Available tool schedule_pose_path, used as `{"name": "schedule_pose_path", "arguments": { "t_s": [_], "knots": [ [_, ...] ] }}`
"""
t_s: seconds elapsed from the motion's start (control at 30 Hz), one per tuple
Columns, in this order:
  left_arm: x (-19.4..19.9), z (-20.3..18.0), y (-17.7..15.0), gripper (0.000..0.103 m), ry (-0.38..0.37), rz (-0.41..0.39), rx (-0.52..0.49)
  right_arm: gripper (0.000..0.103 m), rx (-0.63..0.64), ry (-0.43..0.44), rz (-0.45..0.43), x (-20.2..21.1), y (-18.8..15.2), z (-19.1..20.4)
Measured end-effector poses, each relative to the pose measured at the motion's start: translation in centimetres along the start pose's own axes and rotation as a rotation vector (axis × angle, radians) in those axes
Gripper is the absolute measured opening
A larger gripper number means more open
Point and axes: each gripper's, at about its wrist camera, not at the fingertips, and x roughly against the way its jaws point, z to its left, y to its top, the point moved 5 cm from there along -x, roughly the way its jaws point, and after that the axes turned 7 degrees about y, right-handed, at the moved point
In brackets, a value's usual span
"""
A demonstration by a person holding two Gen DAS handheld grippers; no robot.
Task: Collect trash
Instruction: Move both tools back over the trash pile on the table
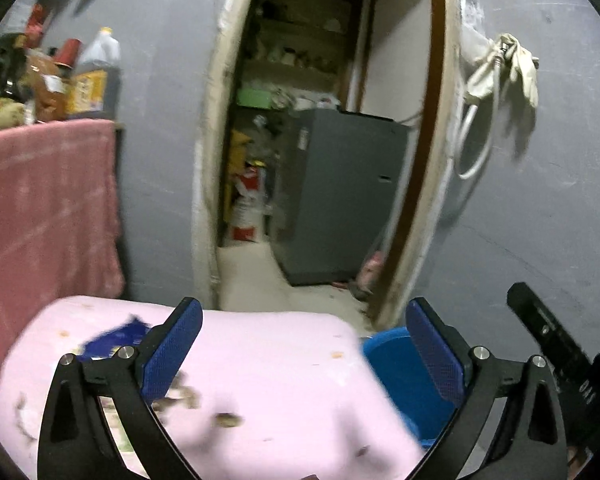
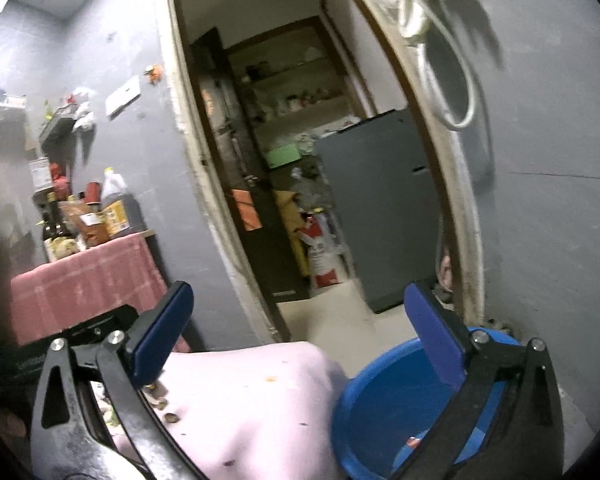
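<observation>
Trash: scraps (image 1: 228, 420) are lying scattered on the pink tabletop (image 1: 284, 352), with more brown bits (image 2: 168, 416) near its left side in my right view; a blue wrapper (image 1: 116, 338) is sitting just behind my left tongs' left finger.
Bucket: the blue bucket (image 2: 388, 408) is standing just beside the tabletop's right edge, and I am seeing something small and reddish low inside it.
Left tongs: my left tongs (image 1: 304, 352) are gaping as wide as they go, holding nothing, hanging above the tabletop.
Right tongs: my right tongs (image 2: 300, 340) are likewise spread fully, gripping nothing, straddling the tabletop's corner and the bucket.
Progress: I am judging the job as partly done at best, since the bucket is looking nearly bare while scraps and the wrapper are waiting on the tabletop.
Left to do: I am reckoning each remaining piece needs picking up and dropping into the bucket.
Hard to make out: blur is smearing the scraps, so I am not telling what they are; my tongs are covering the tabletop's near edge and most of the bucket's floor.
</observation>
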Motion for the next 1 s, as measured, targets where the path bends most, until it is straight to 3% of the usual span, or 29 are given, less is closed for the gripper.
{"name": "schedule_pose_path", "arguments": {
  "t_s": [0.33,0.63,0.77,1.0],
  "knots": [
    [4.0,8.6,-1.3,0.100,0.167,-0.049,0.029,0.103,0.032,0.126,0.071,-3.5,-1.7,6.0],
    [5.5,13.7,-3.0,0.100,0.252,-0.048,0.039,0.103,0.126,0.215,0.182,-6.0,-4.7,10.9],
    [5.3,15.7,-4.8,0.100,0.269,0.003,0.047,0.103,0.175,0.206,0.274,-7.5,-6.6,12.2],
    [4.0,16.7,-7.0,0.100,0.234,0.114,0.071,0.102,0.169,0.190,0.454,-9.8,-9.7,11.5]
  ]
}}
